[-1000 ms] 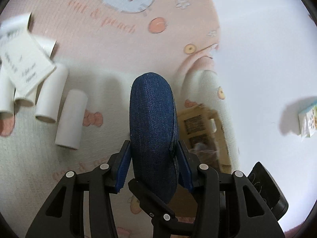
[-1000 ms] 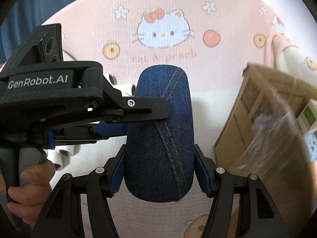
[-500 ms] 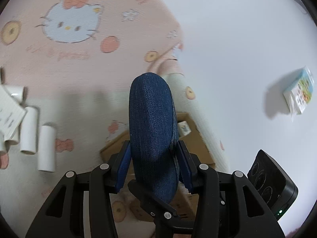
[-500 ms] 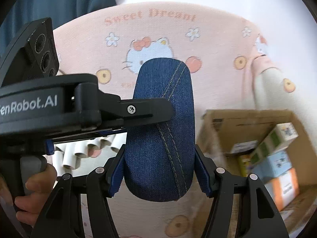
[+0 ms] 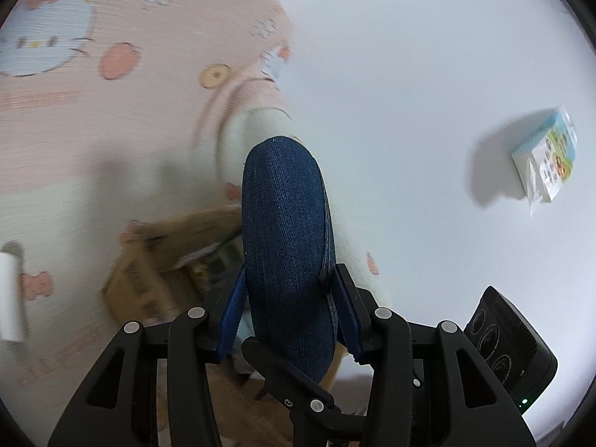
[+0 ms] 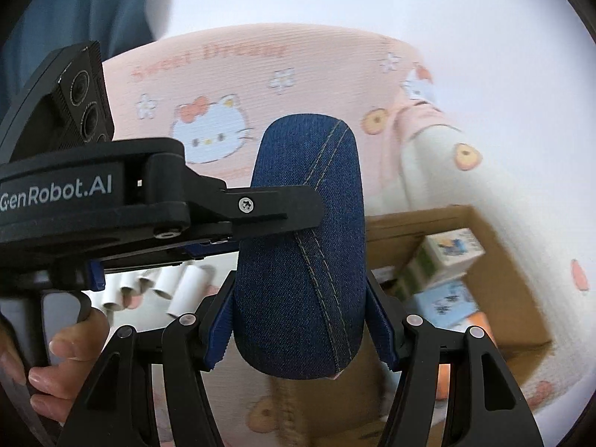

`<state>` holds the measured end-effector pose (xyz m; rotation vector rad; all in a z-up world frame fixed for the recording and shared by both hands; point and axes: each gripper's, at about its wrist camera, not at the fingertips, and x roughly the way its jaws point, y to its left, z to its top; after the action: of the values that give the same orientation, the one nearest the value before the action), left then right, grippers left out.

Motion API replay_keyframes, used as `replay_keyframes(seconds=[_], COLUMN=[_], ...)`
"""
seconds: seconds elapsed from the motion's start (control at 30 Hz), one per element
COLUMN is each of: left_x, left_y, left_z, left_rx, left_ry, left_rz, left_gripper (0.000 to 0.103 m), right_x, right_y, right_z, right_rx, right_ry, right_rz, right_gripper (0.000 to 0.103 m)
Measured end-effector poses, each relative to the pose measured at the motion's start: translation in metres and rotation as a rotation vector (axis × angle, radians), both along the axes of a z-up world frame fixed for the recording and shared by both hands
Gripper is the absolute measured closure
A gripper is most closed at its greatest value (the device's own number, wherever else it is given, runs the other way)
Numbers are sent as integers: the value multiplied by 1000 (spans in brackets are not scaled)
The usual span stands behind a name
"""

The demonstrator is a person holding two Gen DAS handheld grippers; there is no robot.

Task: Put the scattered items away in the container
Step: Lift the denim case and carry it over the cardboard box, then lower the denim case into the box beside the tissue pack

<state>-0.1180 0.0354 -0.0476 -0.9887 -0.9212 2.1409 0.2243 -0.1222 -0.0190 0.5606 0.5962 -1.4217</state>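
While both jaws pinch 1 denim pouch (image 6: 301, 260) – box (image 6: 495, 283): 3 cartons | 5 tubes (image 6: 186, 287)

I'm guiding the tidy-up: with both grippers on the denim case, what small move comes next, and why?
Probably carry the denim case a little further right until it is over the cardboard box, then lower it. Both grippers are clamped on it, and the open box, already holding cartons, sits lower right.
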Motion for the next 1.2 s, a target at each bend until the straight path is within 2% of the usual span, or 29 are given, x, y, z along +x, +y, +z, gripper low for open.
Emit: replay_keyframes(seconds=[0.1, 0.23, 0.4, 0.67, 0.77, 0.93, 1.2], left_x=[-12, -29, -42, -70, -81, -87, -99], left_y=[24, 53, 98, 147, 159, 170, 178], left_z=[1, -3, -5, -26, -28, -32, -66], left_rx=[6, 53, 23, 32, -4, -61, -30], left_ry=[-20, -82, -105, -185, -181, -166, -280], left_rz=[-51, -97, -152, -216, -231, -253, -267], left_gripper=[53, 53, 53, 53, 53, 53, 53], right_x=[-20, -51, -94, -151, -173, -195, -210], right_y=[2, 6, 3, -13, -29, -37, -51], right_z=[5, 8, 7, -7, -19, -22, -44], right_rx=[13, 35, 90, 176, 212, 261, 367], right_ry=[18, 35, 41, 17, -29, -120, -145], right_rz=[-12, -22, -13, 21, 41, 83, 159], right_gripper=[42, 42, 42, 42, 42, 42, 42])
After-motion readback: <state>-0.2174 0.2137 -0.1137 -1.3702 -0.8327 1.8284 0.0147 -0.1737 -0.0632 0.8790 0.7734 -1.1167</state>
